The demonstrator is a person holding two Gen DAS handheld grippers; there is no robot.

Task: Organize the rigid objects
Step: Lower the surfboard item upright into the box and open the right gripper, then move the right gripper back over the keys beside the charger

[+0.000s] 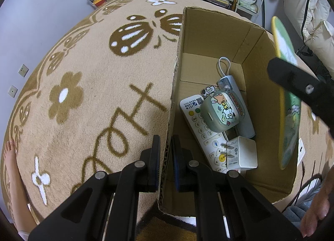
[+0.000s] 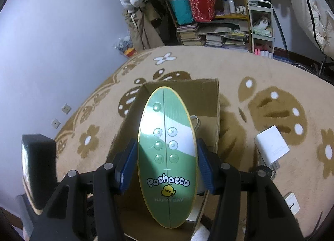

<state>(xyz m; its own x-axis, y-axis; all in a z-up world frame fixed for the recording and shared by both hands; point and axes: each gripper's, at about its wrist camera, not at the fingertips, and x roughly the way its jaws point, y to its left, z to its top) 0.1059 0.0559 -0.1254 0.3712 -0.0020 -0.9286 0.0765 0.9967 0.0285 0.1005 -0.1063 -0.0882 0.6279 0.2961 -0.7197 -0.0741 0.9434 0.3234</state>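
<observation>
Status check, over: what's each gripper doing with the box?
Left gripper shut on cardboard box wall. Right gripper holds green oval device over box. Nothing blocking.

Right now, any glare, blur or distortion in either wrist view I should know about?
Right wrist view: a broad white glare band crosses the green oval Pochacco device held by the right gripper; its print stays sharp. Left wrist view: heavy fisheye bulge curves the beige patterned carpet and brown cardboard box; the left gripper clamps the box wall; the device's edge looks soft.

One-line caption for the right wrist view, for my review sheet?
Right gripper holds a green oval Pochacco device above the open cardboard box on a beige floral rug.
</observation>
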